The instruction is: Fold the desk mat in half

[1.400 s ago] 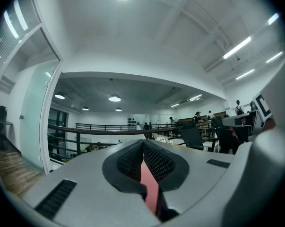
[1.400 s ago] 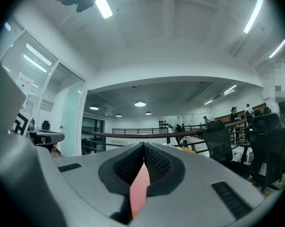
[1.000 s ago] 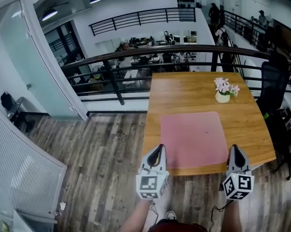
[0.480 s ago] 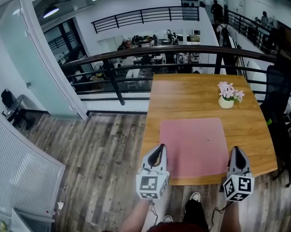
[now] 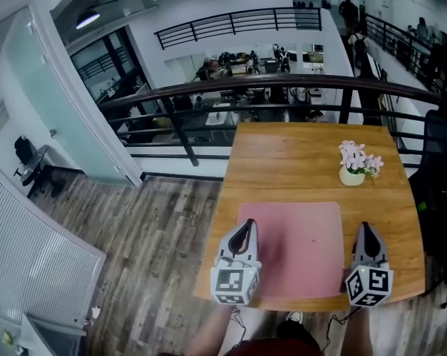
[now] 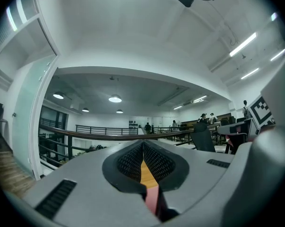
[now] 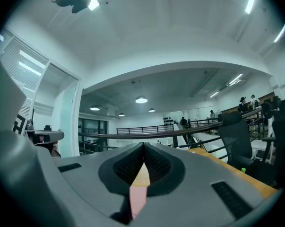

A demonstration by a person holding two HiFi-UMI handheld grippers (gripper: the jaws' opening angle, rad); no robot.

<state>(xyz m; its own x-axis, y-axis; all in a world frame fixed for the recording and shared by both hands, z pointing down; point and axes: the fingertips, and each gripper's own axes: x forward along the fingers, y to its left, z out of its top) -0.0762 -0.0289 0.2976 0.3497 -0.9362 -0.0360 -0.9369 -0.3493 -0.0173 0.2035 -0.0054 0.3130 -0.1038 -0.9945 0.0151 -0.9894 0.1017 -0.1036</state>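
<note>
A pink desk mat (image 5: 293,247) lies flat and unfolded on the wooden table (image 5: 305,158), close to its near edge. My left gripper (image 5: 244,228) is shut and empty, its tip above the mat's near left part. My right gripper (image 5: 365,228) is also shut and empty, hovering by the mat's right edge. In the left gripper view the closed jaws leave a slit showing wood and pink mat (image 6: 151,196). The right gripper view shows the same slit with pink mat (image 7: 138,196) below wood. Whether either tip touches the mat cannot be told.
A small white pot of pink flowers (image 5: 356,165) stands on the table beyond the mat's far right corner. A black railing (image 5: 230,99) runs behind the table. A black office chair (image 5: 438,169) sits at the right. Wood-plank floor (image 5: 149,251) lies to the left.
The view has moved forward: the table and mat now lie nearer and lower in the head view, and both gripper tips have come from the table's near edge over the mat.
</note>
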